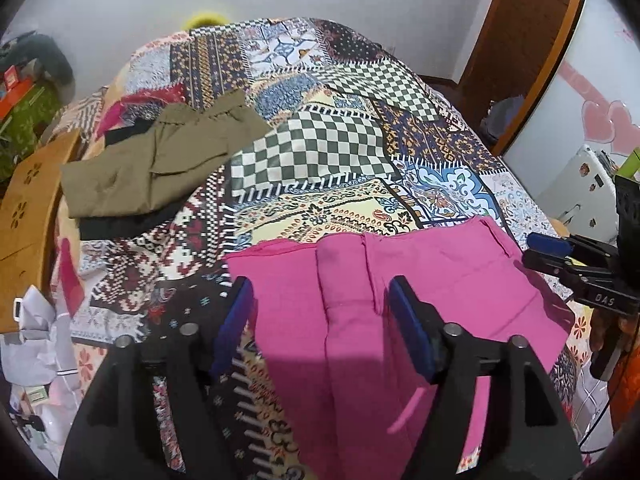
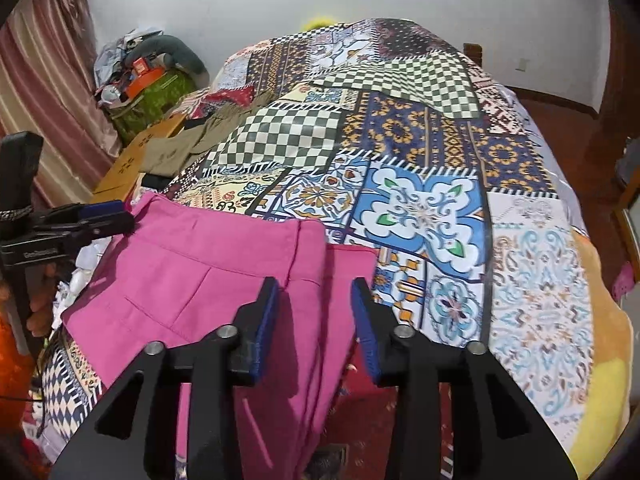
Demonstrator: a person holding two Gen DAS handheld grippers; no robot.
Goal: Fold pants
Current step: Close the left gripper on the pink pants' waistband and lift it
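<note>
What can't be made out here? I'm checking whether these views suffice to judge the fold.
- Pink pants, left wrist view: the legs run off the bottom edge behind the left gripper.
- Pink pants, right wrist view: the right gripper covers the lower part.
- Olive pants: the black garment beneath is mostly covered.

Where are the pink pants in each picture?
Left wrist view: the pink pants lie low in the middle, under the open left gripper.
Right wrist view: the pink pants lie low on the left.
Shared landmark: the olive pants, far left on the bed in both.
</note>
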